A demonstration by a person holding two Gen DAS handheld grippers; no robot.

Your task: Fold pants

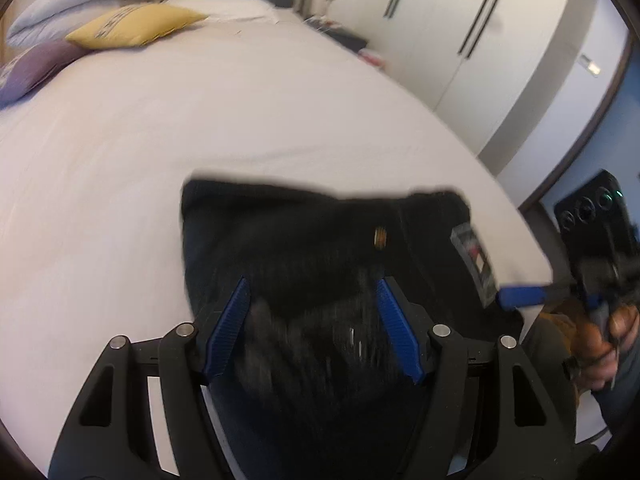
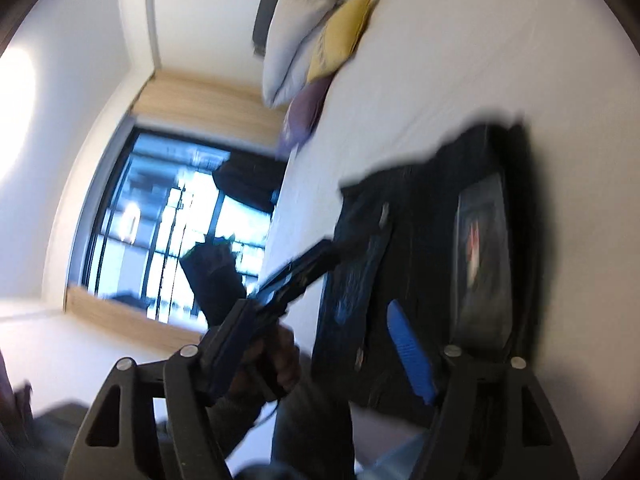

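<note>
Fold seemingly finished: both left claw point(image 1: 312, 328) and right claw point(image 2: 320, 352) gape empty over folded black denim pants point(image 1: 304, 240) at bed's point(image 1: 160, 160) five o'clock; next, withdraw.

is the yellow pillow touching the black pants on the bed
Apart. The left wrist view shows the yellow pillow far up the bed, with bare white sheet between it and the black pants.

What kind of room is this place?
Most likely a bedroom: a white bed with pillows, including a yellow cushion, and tall white wardrobe doors beside it. Dark pants lie on the bed.
</note>
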